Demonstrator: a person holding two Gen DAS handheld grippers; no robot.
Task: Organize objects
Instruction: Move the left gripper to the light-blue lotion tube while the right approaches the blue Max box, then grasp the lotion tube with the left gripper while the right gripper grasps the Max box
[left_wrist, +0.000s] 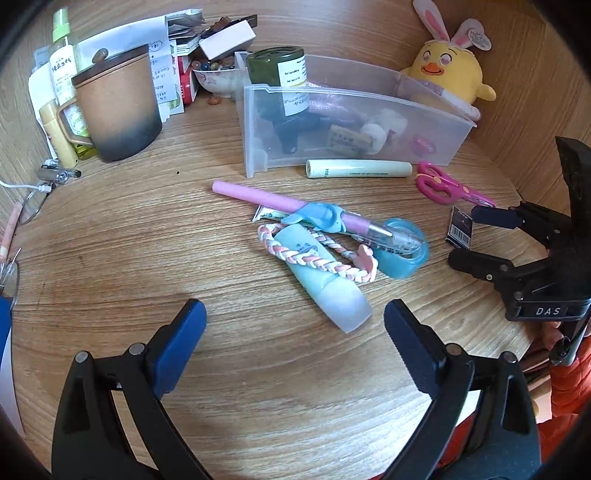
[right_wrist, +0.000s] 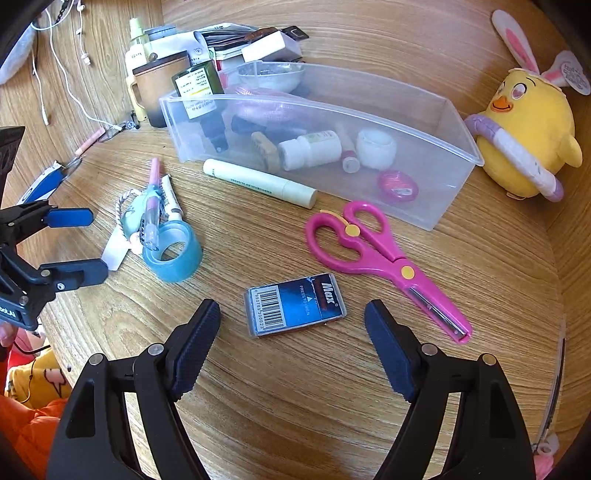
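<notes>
A small blue "Max" staple box (right_wrist: 295, 304) lies flat on the wooden table (right_wrist: 280, 398). My right gripper (right_wrist: 293, 308) hovers open over it, a pad on either side, neither touching. Pink scissors (right_wrist: 373, 254) lie just right of it. A pale green tube (right_wrist: 258, 181) rests against the clear plastic bin (right_wrist: 443, 155), which holds bottles and small items. My left gripper (left_wrist: 295, 314) is open and empty, just short of a teal tube (left_wrist: 325, 284) tangled with a braided bracelet (left_wrist: 314, 260), a pink pen (left_wrist: 258, 195) and a blue tape roll (left_wrist: 404, 247).
A yellow plush chick (right_wrist: 524, 136) sits right of the bin by the wooden side wall. A brown lidded mug (left_wrist: 114, 103), spray bottles, papers and a bowl of beads (left_wrist: 216, 75) crowd the back left. A white cable (right_wrist: 62, 74) and glasses (left_wrist: 33, 206) lie at the left.
</notes>
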